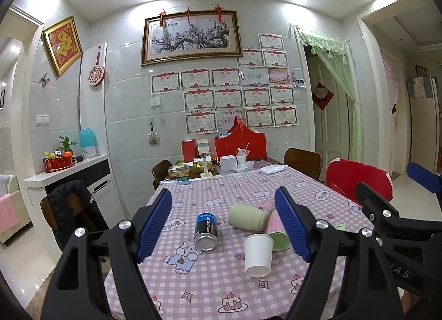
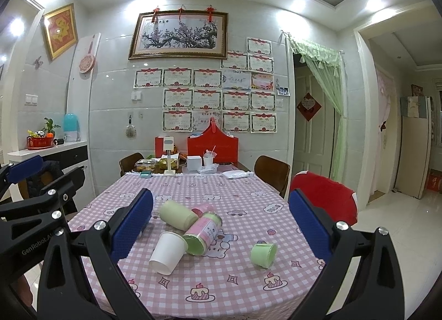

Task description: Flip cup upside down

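- Left gripper (image 1: 223, 222): black arms and blue ribbed pads are nearest the lens; jaws spread wide, holding nothing, raised above the table.
- Right gripper (image 2: 221, 226): jaws likewise spread wide, nothing between the pads, touching nothing.
- White paper cup (image 1: 258, 255): stands on the pink checked tablecloth (image 1: 210, 278) with its narrow base down and mouth up, near the front table edge; the right wrist view (image 2: 167, 252) shows it leaning, likely from lens distortion. It sits just beside the pink-and-green cylindrical container (image 2: 204, 233), which lies on its side.
- Pale green cup (image 1: 247, 216): lies on its side behind the white cup, against the container.
- Blue can (image 1: 206, 231): upright, left of the white cup, apart from it.
- Small green cup (image 2: 263, 254): on its side, right of the group, well apart.
- Open room: bare cloth lies in front of the white cup up to the front edge, and between the group and the clutter at the far end.
- Red-covered chair (image 2: 326, 198): close to the right table edge.
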`<state>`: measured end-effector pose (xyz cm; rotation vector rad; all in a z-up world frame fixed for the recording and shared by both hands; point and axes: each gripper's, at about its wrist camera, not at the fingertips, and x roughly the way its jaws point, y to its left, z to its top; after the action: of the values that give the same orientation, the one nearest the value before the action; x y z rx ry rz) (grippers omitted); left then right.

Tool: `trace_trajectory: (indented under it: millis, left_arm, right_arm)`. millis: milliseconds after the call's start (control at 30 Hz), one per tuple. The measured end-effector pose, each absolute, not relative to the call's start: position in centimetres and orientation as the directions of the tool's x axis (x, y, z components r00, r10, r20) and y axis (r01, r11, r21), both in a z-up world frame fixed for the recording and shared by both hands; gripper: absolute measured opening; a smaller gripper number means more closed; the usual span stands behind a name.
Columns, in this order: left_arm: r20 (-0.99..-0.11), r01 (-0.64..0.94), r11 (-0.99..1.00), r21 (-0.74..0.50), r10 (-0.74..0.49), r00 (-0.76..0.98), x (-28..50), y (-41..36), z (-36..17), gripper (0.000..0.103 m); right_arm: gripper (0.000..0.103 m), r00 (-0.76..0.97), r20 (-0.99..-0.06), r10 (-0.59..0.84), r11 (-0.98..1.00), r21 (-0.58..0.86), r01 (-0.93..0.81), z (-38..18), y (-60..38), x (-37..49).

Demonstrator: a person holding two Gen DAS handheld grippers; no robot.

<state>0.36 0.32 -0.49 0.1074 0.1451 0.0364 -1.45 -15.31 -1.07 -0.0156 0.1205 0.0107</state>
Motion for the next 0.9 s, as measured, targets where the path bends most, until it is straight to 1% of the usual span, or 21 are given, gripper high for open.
trace_trajectory:
  millis: [267, 567, 700, 900]
  left_arm:
    - [-0.141, -0.028, 0.994, 0.108, 0.043, 0.989, 0.5, 0.3, -0.5, 0.076]
    - [-0.163, -0.015, 0.995, 0.1, 0.031, 0.986, 1.0, 0.2, -1.1, 0.076]
    - [-0.194, 0.016, 0.997, 0.081, 0.0, 0.981, 1.9, 0.3, -1.5, 0.076]
    - [-0.282, 0.079, 0.996, 0.03, -0.067, 0.957, 4.5, 0.2, -3.3, 0.076]
  right_arm:
    - [0.095, 0.993, -0.121, 0.012, 1.0, -0.013, -0.014, -0.9, -15.4, -1.3]
    - [0.095, 0.991, -0.134, 0.009, 1.0, -0.017, -0.011, -1.2, -15.6, -1.0]
    - [0.095, 0.989, -0.145, 0.004, 1.0, -0.02, -0.007, -1.5, -15.7, -0.6]
    - [0.095, 0.983, -0.182, -0.007, 1.0, -0.019, 0.003, -2.6, -16.4, 1.1]
